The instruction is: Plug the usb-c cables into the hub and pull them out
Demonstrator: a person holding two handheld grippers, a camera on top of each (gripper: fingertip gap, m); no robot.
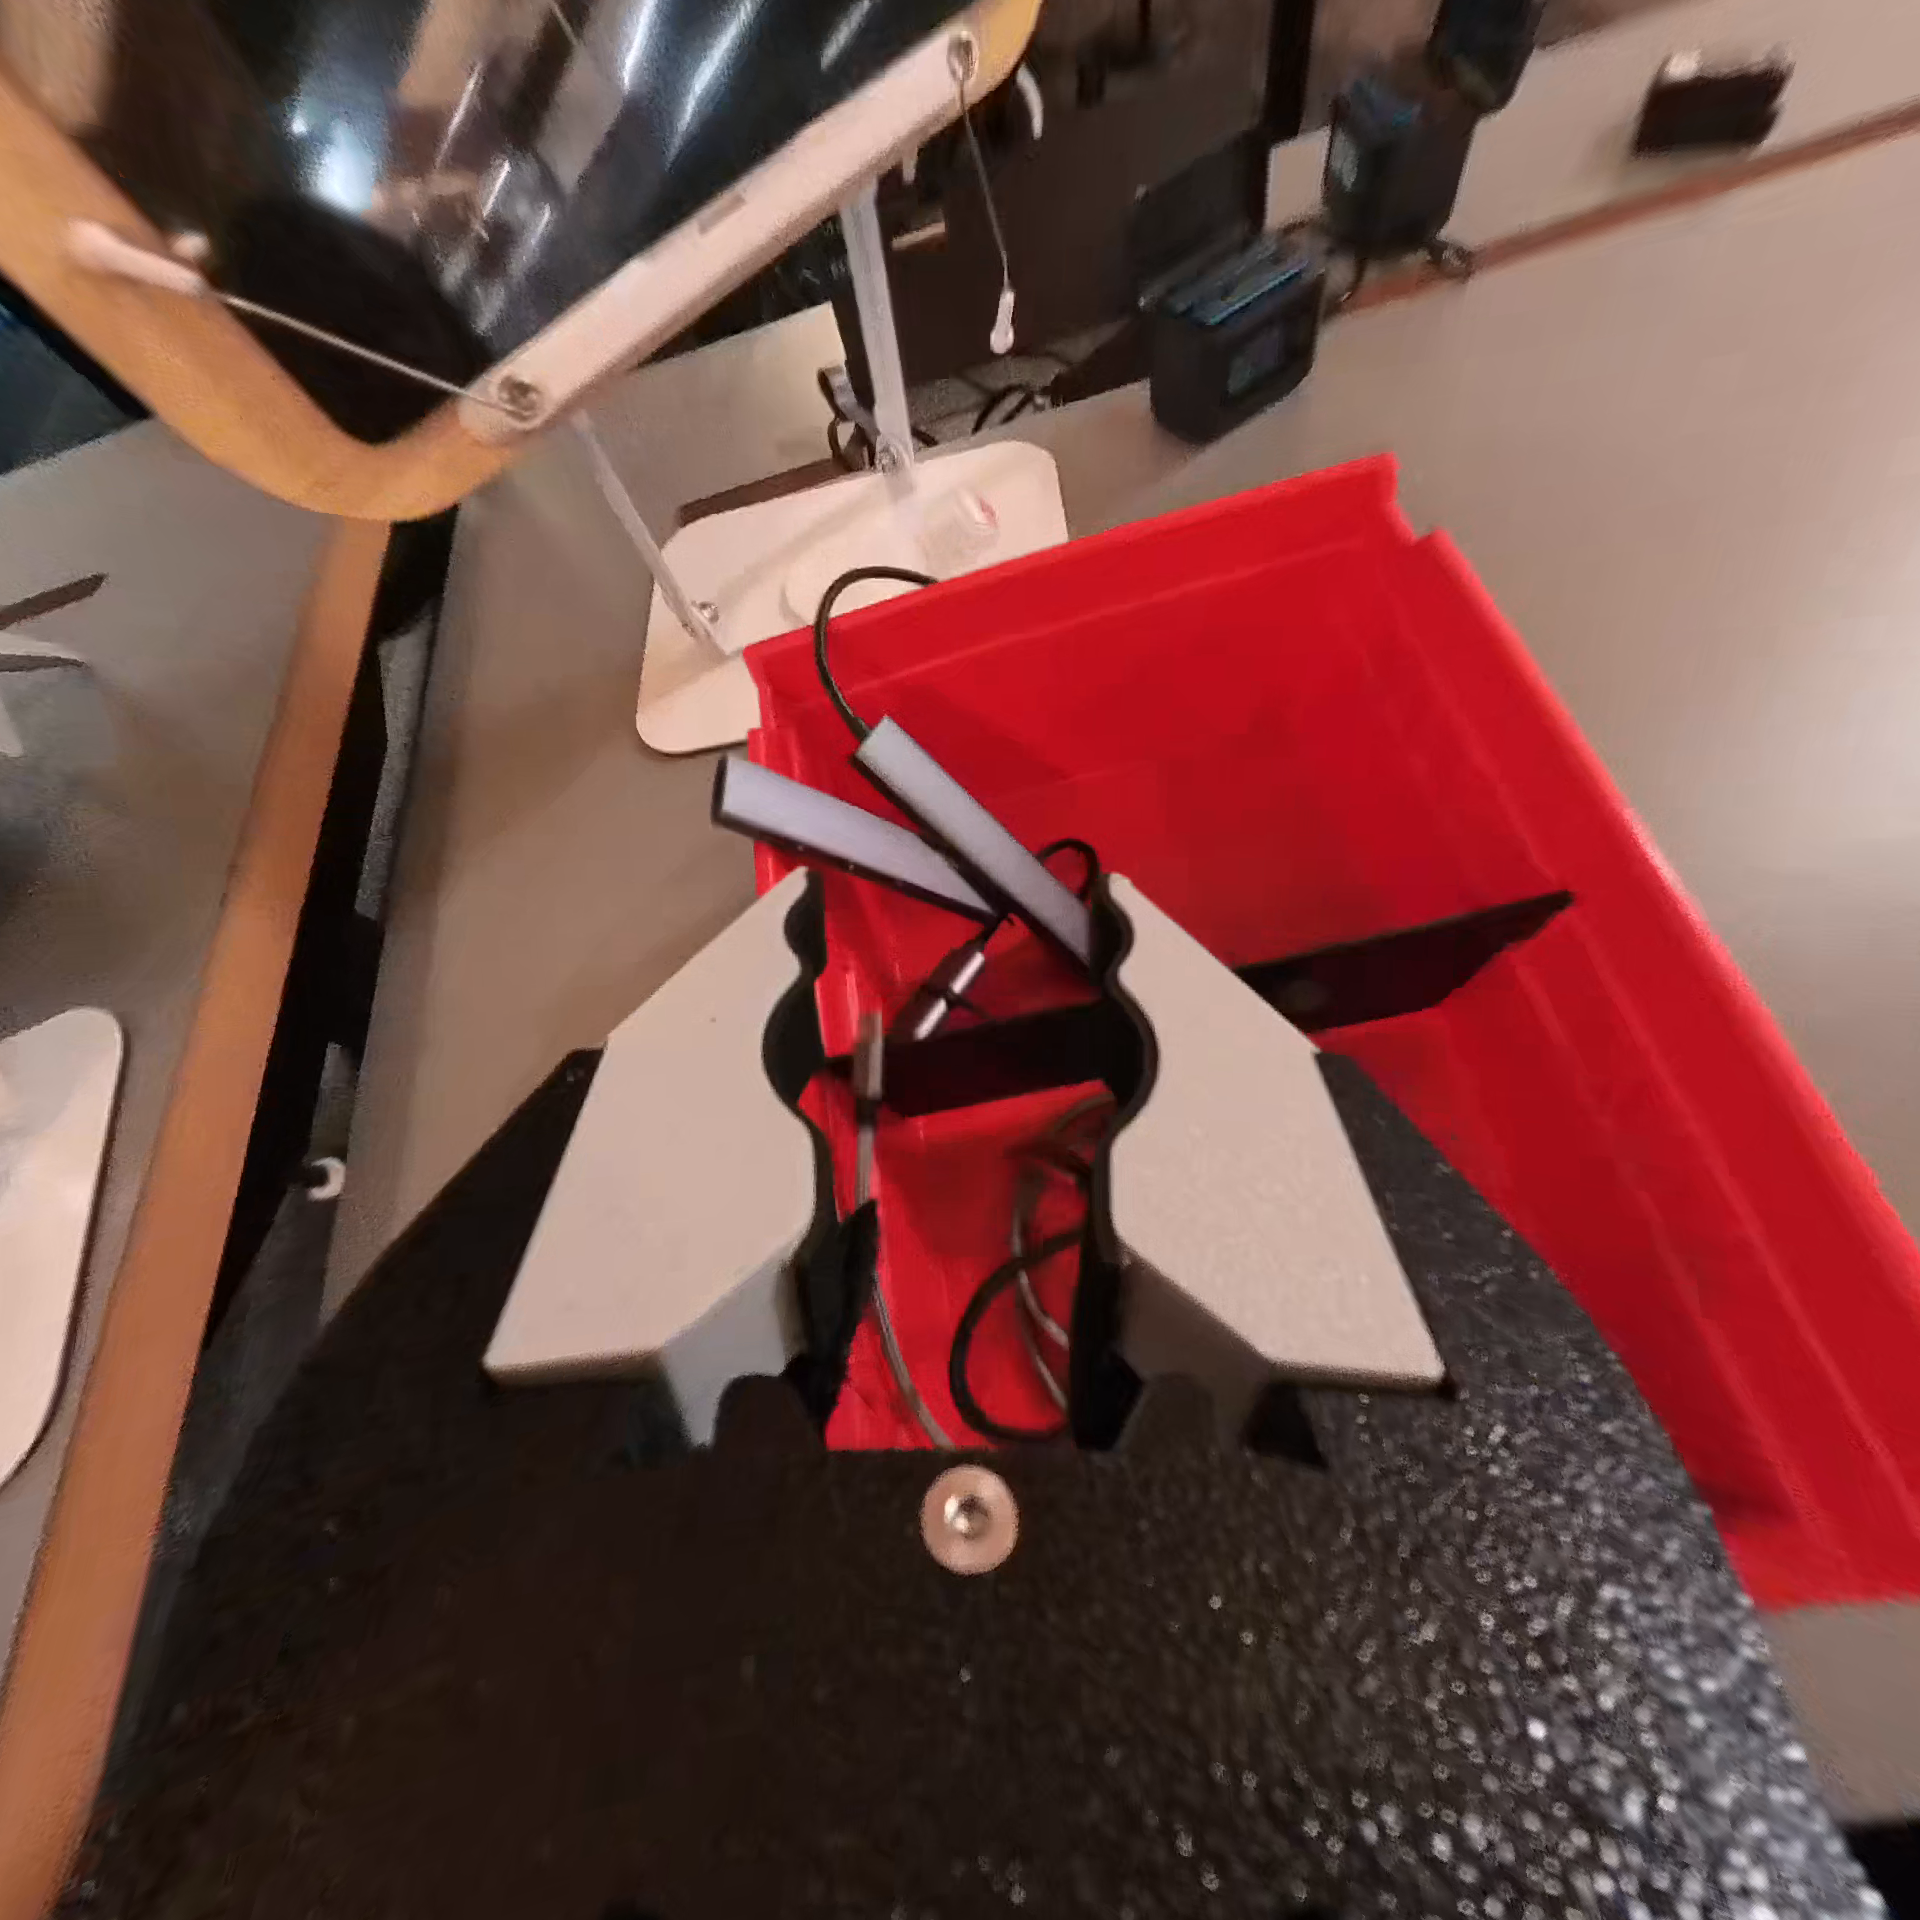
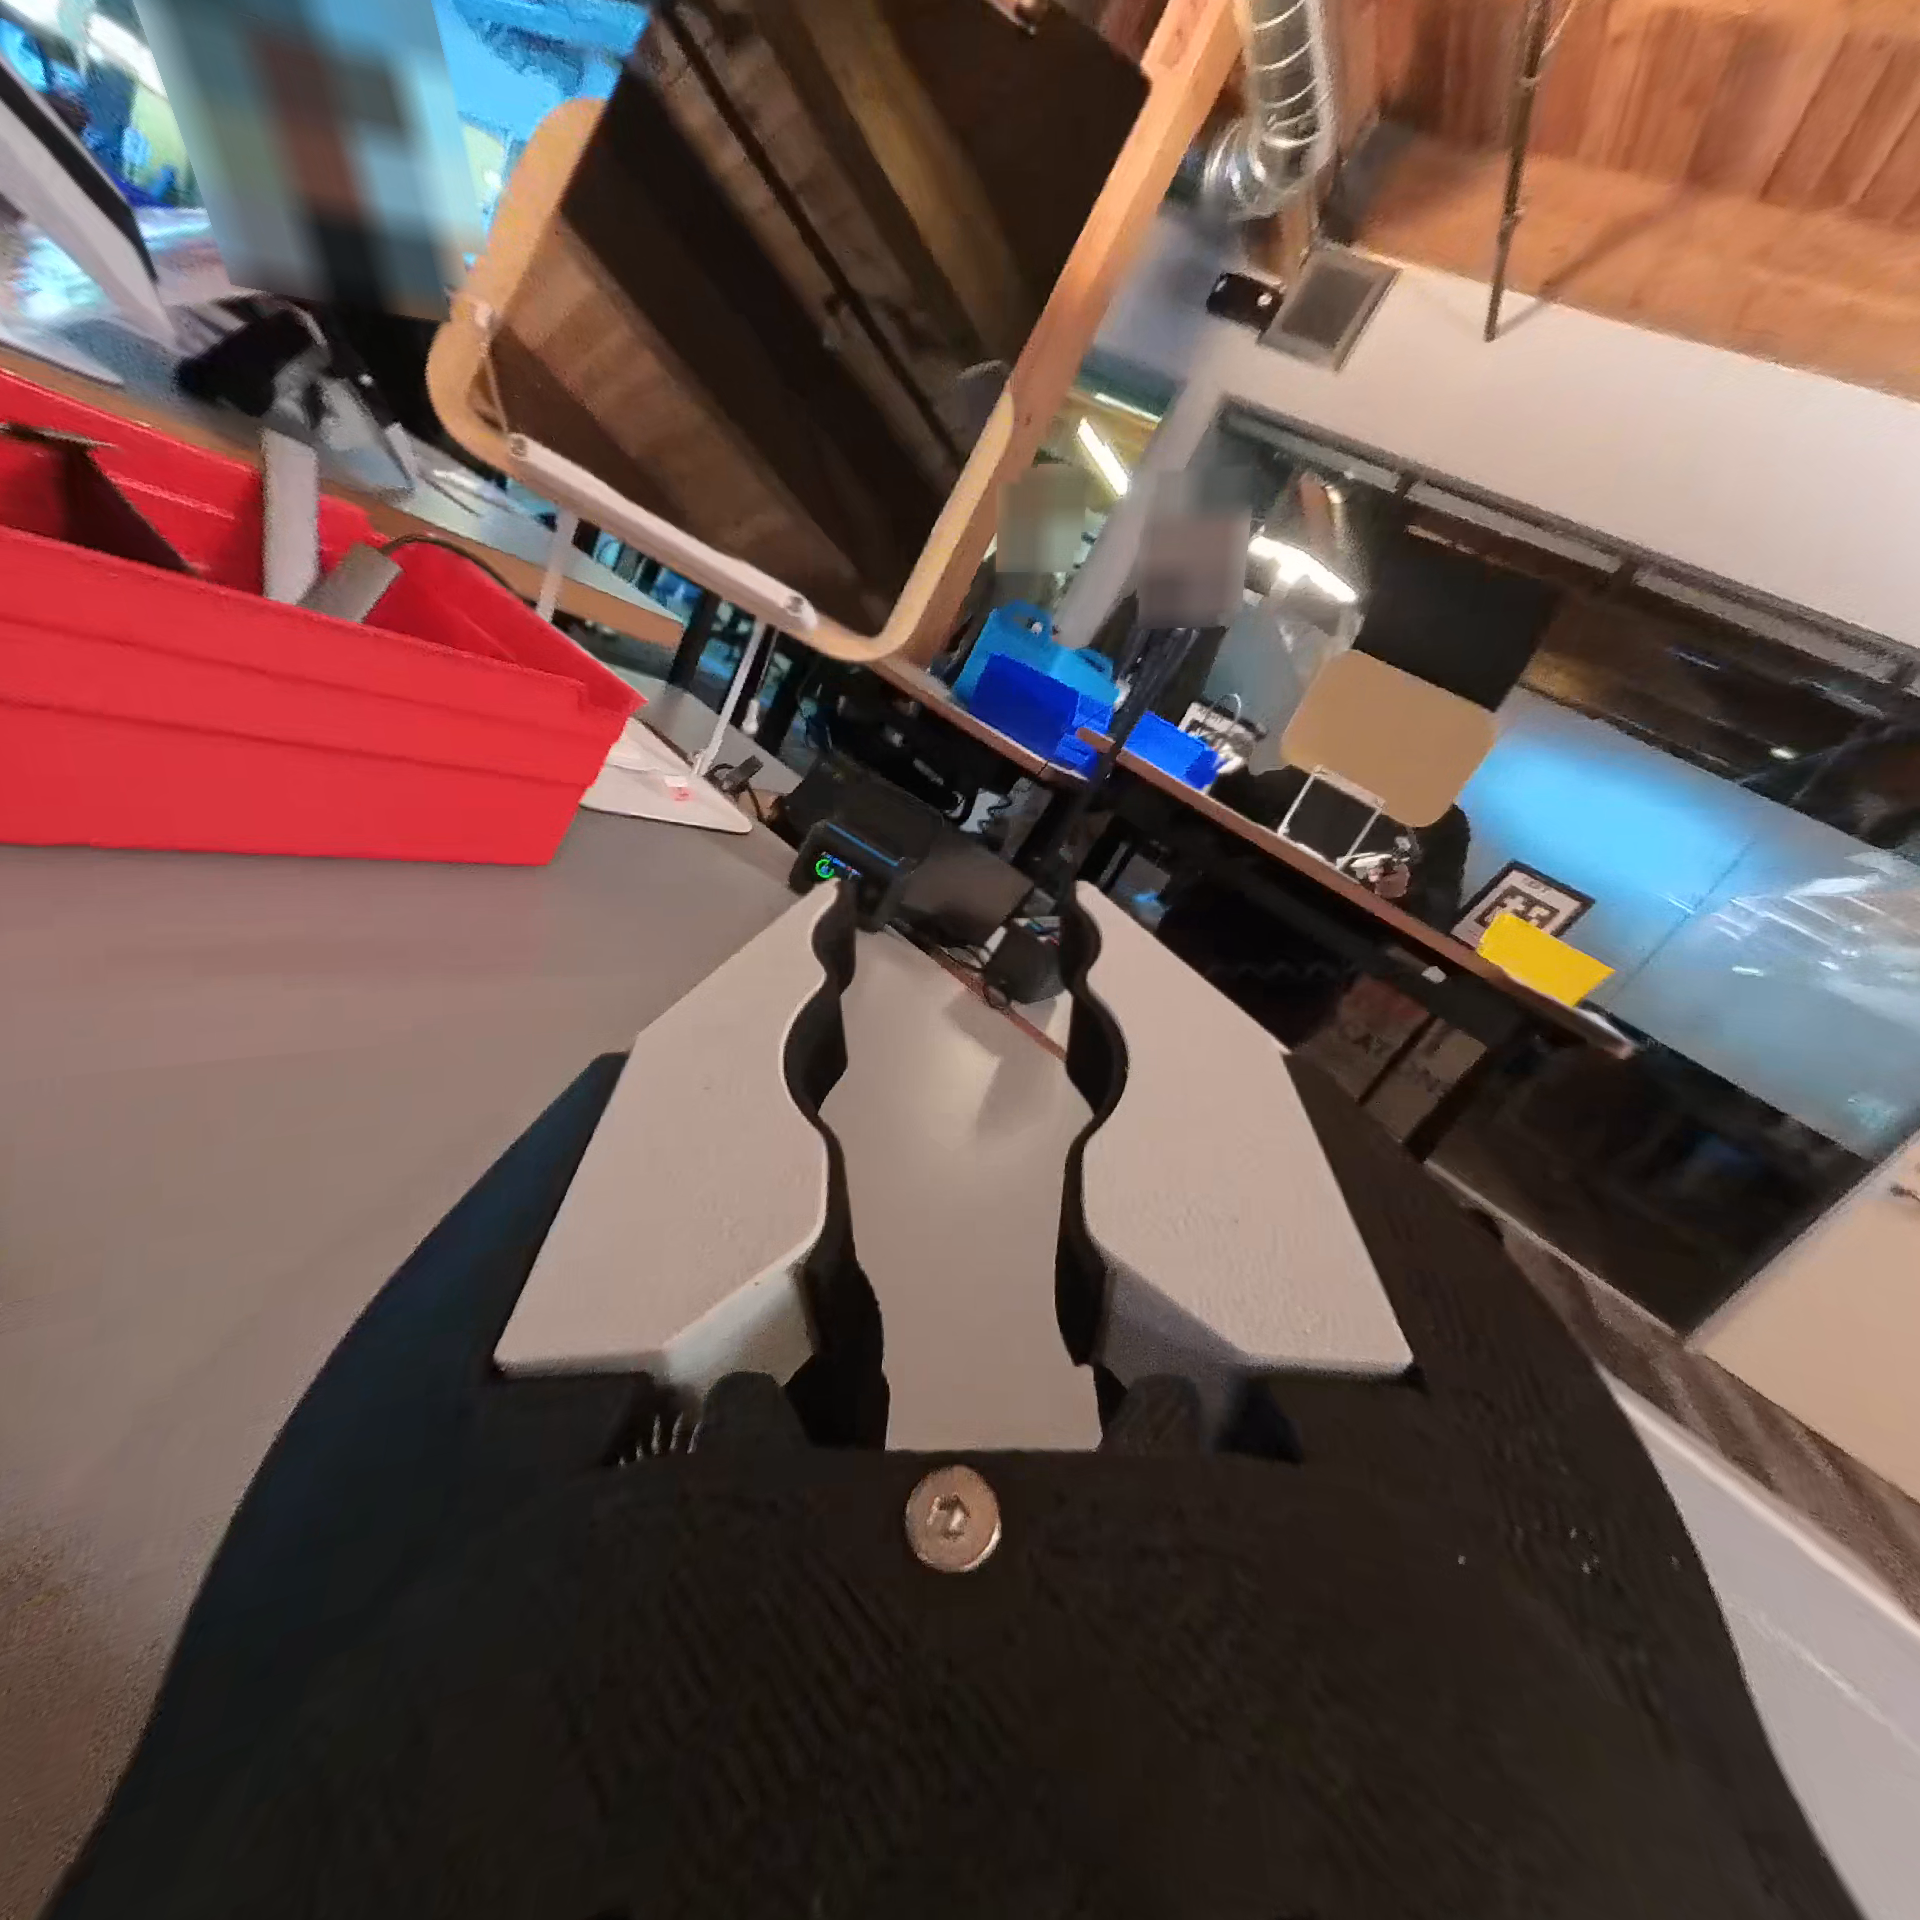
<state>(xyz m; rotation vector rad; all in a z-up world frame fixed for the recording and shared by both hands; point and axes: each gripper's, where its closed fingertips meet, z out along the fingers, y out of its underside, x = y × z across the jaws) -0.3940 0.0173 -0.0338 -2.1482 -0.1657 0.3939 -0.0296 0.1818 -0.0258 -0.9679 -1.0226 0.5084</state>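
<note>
In the left wrist view, two slim grey hubs lean side by side in the near-left corner of a red bin. Thin black cables lie coiled on the bin floor, and a silver USB-C plug sits just below the hubs. My left gripper is open above this corner, with the hubs' lower ends and the cables between its fingers. Its right fingertip is close to one hub. My right gripper is open and empty over the grey table, to the right of the bin.
A black divider crosses the bin. A tilted wood-framed mirror on a white base stands just behind the bin and hangs over it. Black devices sit at the table's far edge. Other tables and blurred people show farther back.
</note>
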